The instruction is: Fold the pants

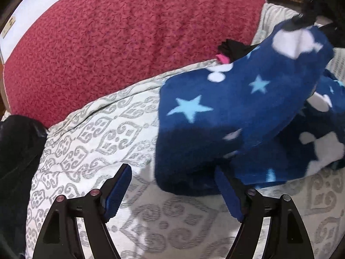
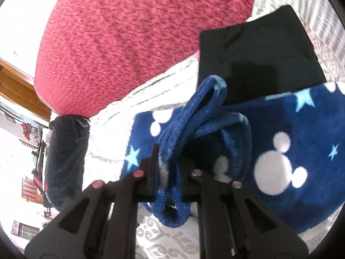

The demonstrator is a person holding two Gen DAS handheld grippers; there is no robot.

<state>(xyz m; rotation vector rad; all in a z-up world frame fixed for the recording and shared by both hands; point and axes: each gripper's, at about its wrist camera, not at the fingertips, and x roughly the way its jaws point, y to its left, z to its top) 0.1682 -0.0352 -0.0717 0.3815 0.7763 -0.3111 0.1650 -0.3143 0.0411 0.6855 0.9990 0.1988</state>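
Observation:
The pants (image 1: 248, 116) are dark blue fleece with light blue stars and white mouse-head shapes, lying on a white bedspread with a grey pattern (image 1: 97, 133). My left gripper (image 1: 174, 185) is open and empty, just in front of the pants' near edge. My right gripper (image 2: 170, 168) is shut on a bunched hem of the pants (image 2: 194, 129) and lifts that part off the bed. In the left wrist view the right gripper (image 1: 306, 10) shows at the top right, holding the raised end.
A large red textured blanket (image 1: 129, 32) covers the far side of the bed. A folded black garment (image 2: 254, 60) lies behind the pants. A dark bag (image 1: 15, 161) sits at the left bed edge. Wooden furniture (image 2: 19, 79) stands far left.

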